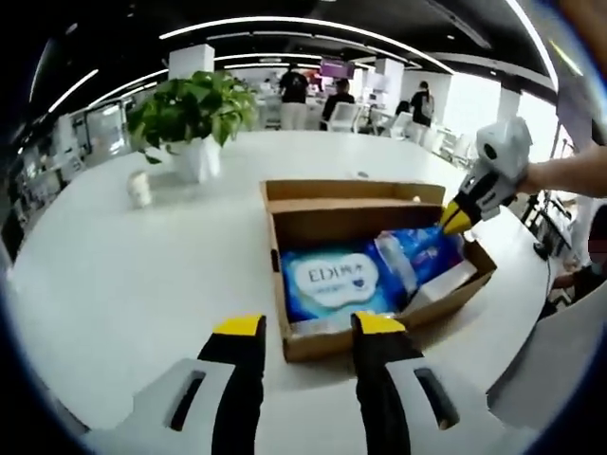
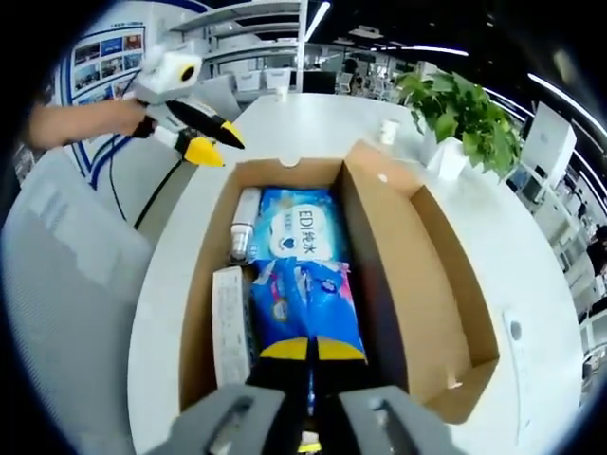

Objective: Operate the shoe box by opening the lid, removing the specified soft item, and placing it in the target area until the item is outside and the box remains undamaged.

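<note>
1 right tool (image 2: 312, 349) gripping blue pack (image 2: 305, 308), open shoe box (image 2: 384, 284)

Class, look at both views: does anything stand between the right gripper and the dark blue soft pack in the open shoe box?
Nothing visible does. The lid is open and the right gripper already sits at the dark blue soft pack.

The brown cardboard shoe box (image 2: 398, 284) sits open on the white table (image 1: 142, 275), its lid folded back flat beside it. Inside lie a light-blue soft pack (image 2: 302, 226) printed with white lettering and a darker blue soft pack (image 2: 305, 301) lying lengthwise next to it.
</note>
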